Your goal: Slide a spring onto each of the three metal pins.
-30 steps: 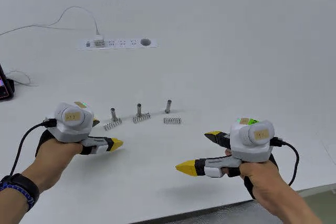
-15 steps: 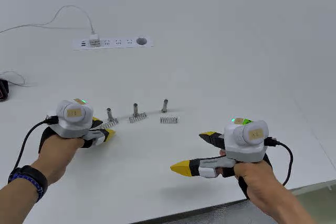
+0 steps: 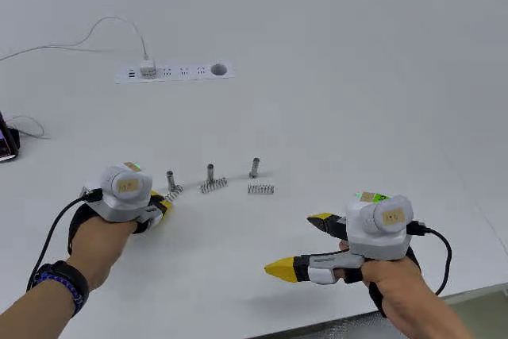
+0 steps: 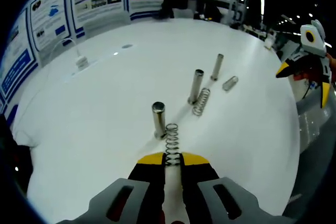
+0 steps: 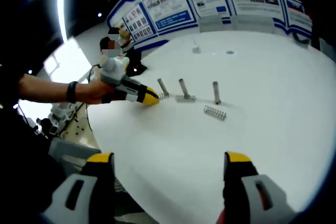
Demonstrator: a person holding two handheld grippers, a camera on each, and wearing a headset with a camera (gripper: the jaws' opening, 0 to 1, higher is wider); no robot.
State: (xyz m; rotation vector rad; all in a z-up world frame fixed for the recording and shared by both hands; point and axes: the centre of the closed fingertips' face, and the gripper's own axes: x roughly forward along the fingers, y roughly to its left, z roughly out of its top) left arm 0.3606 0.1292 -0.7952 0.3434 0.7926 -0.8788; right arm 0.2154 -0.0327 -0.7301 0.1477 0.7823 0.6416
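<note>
Beside upright pin (image 4: 158, 119) — slim coiled spring (image 4: 171, 137)

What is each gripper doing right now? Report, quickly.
Left gripper: shut on the end of the nearest spring, beside the first pin.
Right gripper: open, holding nothing.

Left claw (image 4: 172, 157) pinches a spring (image 4: 171, 137) by its end — right claw (image 5: 169, 157) (held low) gapes wide.
</note>
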